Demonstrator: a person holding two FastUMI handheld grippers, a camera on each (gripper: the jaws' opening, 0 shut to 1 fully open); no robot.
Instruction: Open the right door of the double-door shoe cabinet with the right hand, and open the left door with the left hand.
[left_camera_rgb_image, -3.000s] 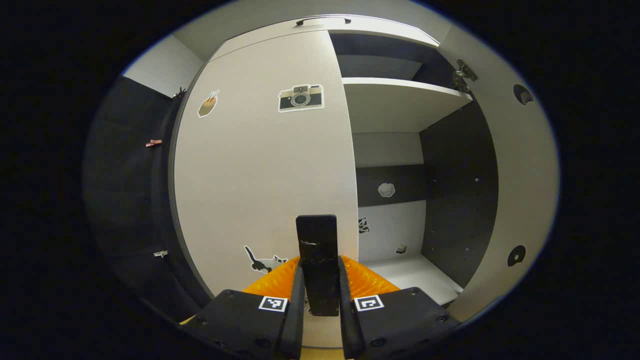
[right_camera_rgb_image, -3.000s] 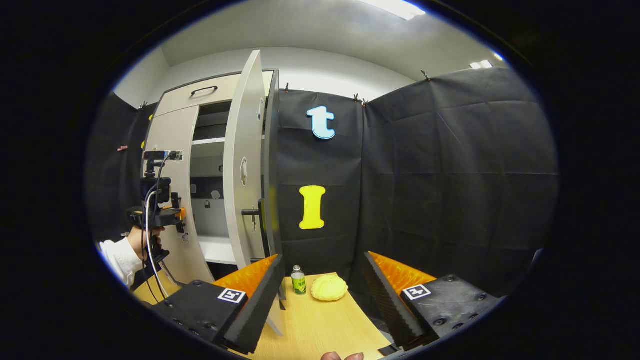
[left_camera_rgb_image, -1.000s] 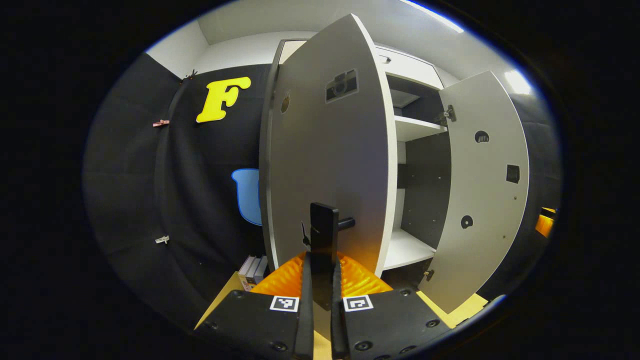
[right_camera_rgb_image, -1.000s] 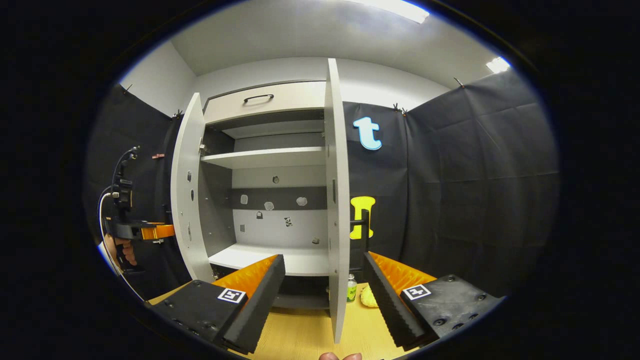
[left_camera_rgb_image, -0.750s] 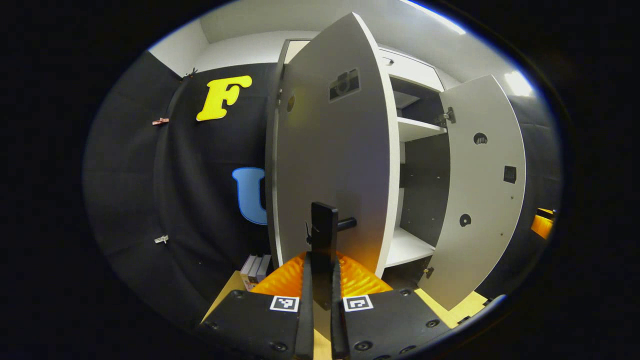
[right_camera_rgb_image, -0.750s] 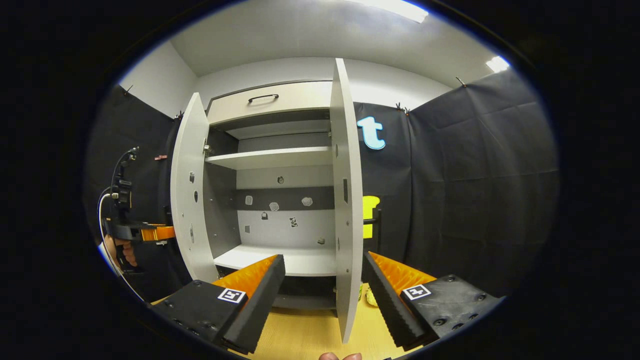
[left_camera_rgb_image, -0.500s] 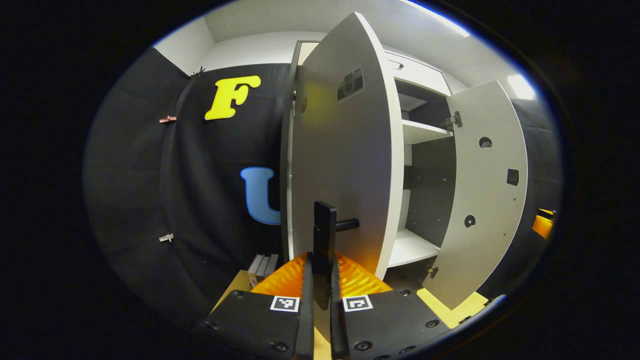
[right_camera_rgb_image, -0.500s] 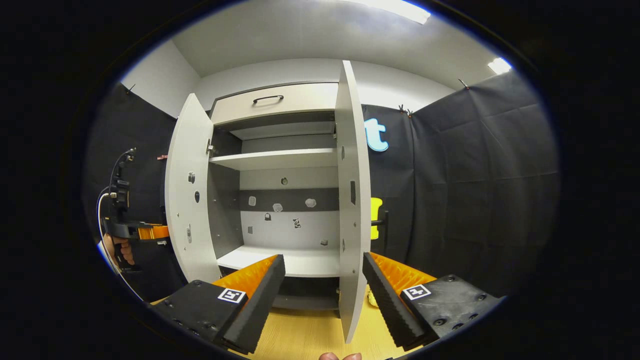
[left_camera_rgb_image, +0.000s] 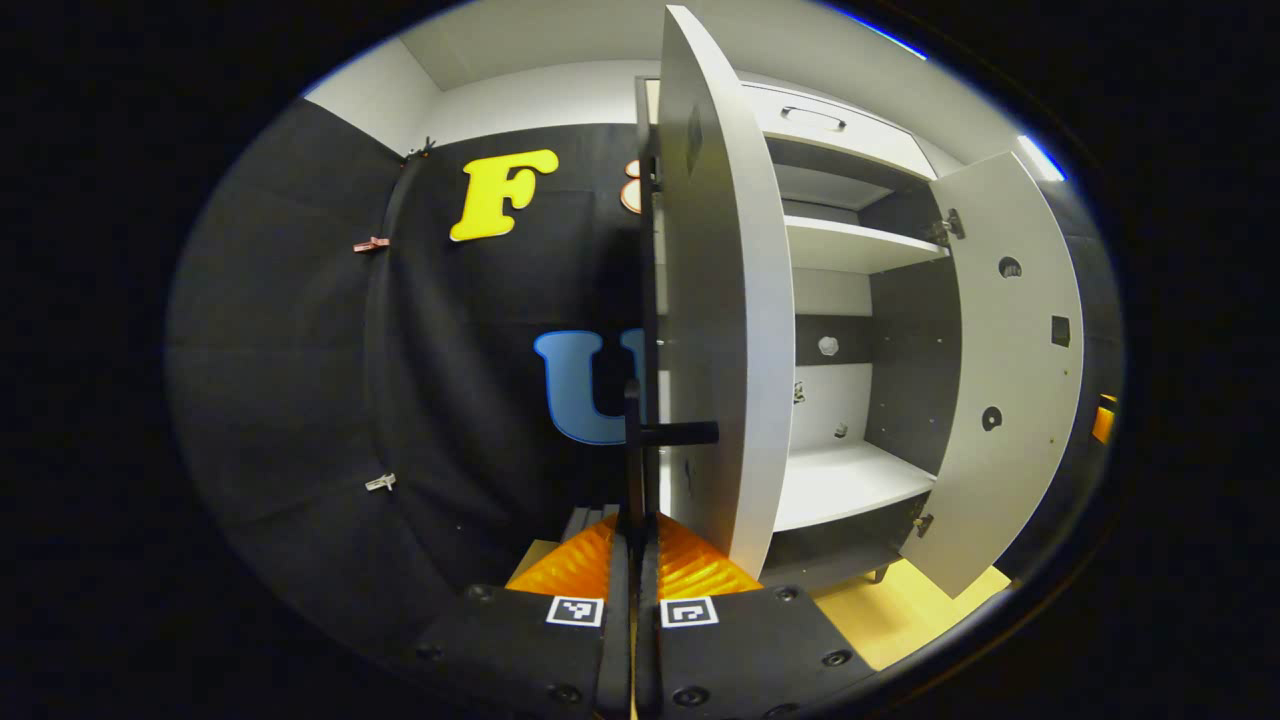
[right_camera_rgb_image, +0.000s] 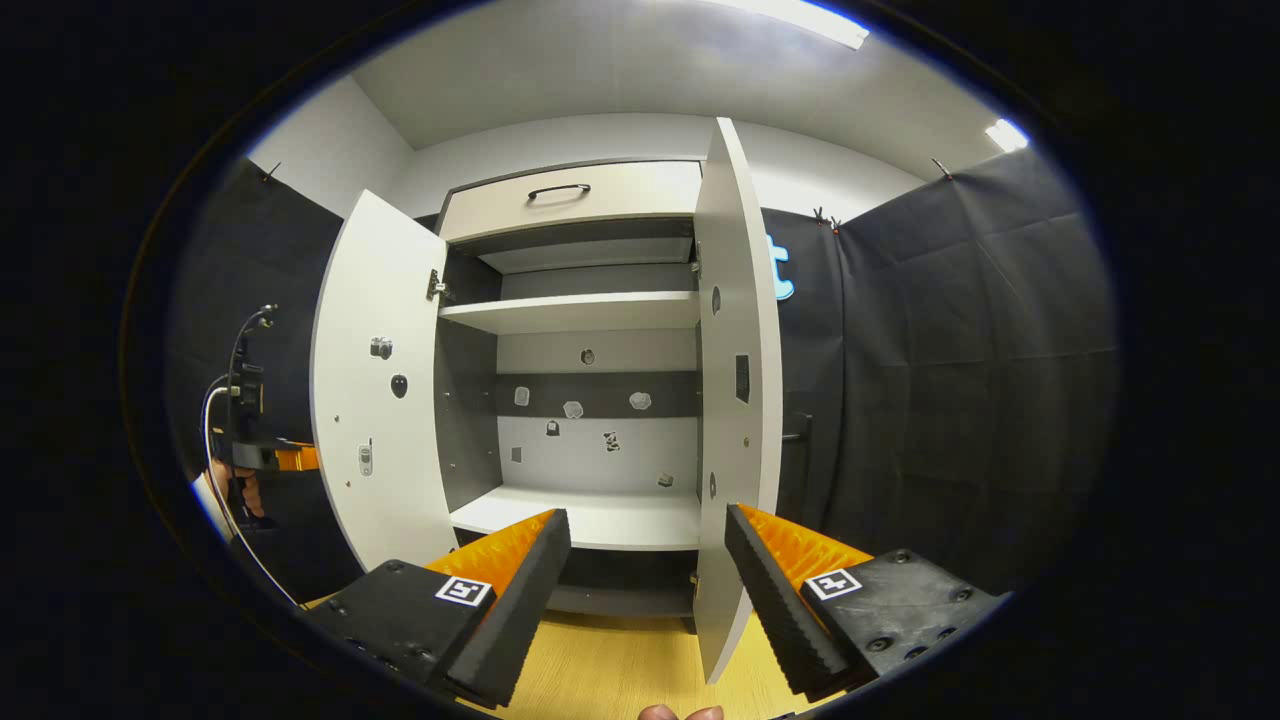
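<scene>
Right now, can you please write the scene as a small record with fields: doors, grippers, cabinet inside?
left door: swung wide open
right door: open, seen nearly edge-on
left gripper: fingers shut on the left door handle, gripper at
right gripper: open, holding nothing, in front of the cabinet
cabinet inside: two shelves, no shoes seen, small stickers on the back wall
top drawer: closed

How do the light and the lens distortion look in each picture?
Left gripper view: the left door bows strongly from the fisheye, and its outer face is in shadow. Right gripper view: a ceiling lamp glares at the top, the shelves are evenly lit and sharp, and both doors curve outward.
</scene>
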